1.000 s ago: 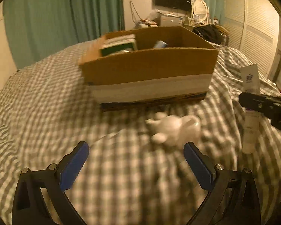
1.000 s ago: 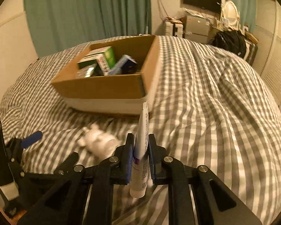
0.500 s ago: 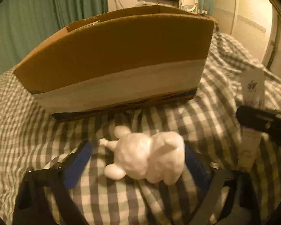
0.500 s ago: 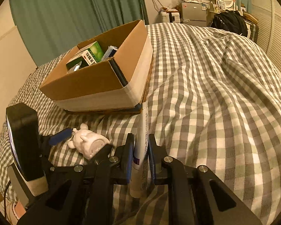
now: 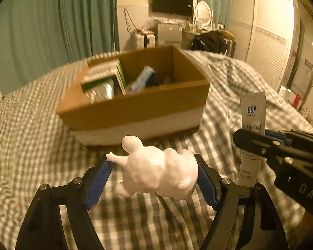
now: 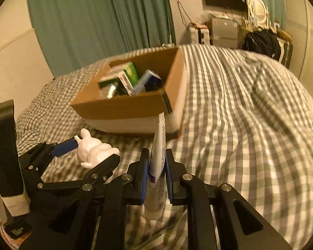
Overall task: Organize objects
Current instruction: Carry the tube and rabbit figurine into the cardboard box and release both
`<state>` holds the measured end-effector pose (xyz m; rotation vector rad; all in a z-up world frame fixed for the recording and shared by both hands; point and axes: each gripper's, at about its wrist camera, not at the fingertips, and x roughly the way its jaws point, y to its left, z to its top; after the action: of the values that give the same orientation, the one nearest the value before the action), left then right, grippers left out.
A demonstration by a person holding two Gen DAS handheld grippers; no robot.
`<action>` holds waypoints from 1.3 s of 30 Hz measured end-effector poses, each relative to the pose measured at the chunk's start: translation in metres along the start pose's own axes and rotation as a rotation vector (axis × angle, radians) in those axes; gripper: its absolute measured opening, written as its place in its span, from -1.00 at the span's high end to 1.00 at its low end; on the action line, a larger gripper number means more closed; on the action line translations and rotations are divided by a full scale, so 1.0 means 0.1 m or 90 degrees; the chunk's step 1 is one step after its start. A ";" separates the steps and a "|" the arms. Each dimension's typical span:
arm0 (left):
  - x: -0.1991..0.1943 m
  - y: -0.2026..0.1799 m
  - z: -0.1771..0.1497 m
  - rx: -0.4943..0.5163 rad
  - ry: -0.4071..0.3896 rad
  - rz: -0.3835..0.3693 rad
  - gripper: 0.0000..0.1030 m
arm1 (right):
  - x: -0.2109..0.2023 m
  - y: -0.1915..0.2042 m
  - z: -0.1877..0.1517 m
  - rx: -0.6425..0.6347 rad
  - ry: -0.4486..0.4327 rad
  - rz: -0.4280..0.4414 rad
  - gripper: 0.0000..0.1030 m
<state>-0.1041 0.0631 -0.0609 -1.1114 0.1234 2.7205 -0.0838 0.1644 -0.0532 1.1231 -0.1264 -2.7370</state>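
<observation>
So your left gripper [image 5: 154,171] is clamped on the white bunny figurine [image 5: 158,171], lifted off the checked bedspread [image 5: 31,145] just near of the cardboard box [image 5: 135,112]. That box sits further back with cartons [image 5: 103,79] inside. To the right, your right gripper [image 6: 155,176] is pinched tight on an upright white tube [image 6: 157,166], crimped end up.

Left gripper [image 5: 153,170]: black angular frame, silver round screws, blue ribbed pads on fingers [image 5: 98,177]. Right gripper [image 6: 156,174] — same black linkage arms, silver screws, blue pads on fingers [image 6: 144,177]; white lettering "DAS" on its housing, left wrist view.
</observation>
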 end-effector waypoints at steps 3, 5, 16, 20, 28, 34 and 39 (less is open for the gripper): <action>-0.22 0.08 0.17 -0.001 -0.025 0.001 -0.54 | -0.19 0.11 0.14 -0.019 -0.028 0.009 0.72; -0.34 0.08 0.27 0.002 -0.047 0.011 -0.54 | -0.31 0.20 0.27 -0.036 -0.046 0.010 0.72; -0.60 0.48 1.01 -0.040 -0.133 0.037 -0.54 | -0.51 0.54 1.12 -0.110 -0.114 0.029 0.72; -0.44 0.65 1.30 -0.055 -0.143 0.048 -0.54 | -0.29 0.48 1.46 -0.105 -0.115 0.028 0.72; 0.32 0.77 1.58 -0.060 -0.097 0.036 -0.54 | 0.79 0.07 1.81 -0.043 0.002 0.067 0.72; 0.89 0.70 1.50 -0.064 -0.029 -0.024 -0.54 | 1.50 -0.24 1.80 -0.037 0.073 0.033 0.72; 1.16 0.60 1.49 -0.052 -0.019 -0.026 -0.53 | 1.76 -0.28 1.80 -0.067 0.094 0.026 0.72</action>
<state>-0.2999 0.0449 -0.0363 -1.0820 -0.0147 2.7271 -0.3371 0.1587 -0.0503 1.2716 0.0152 -2.5816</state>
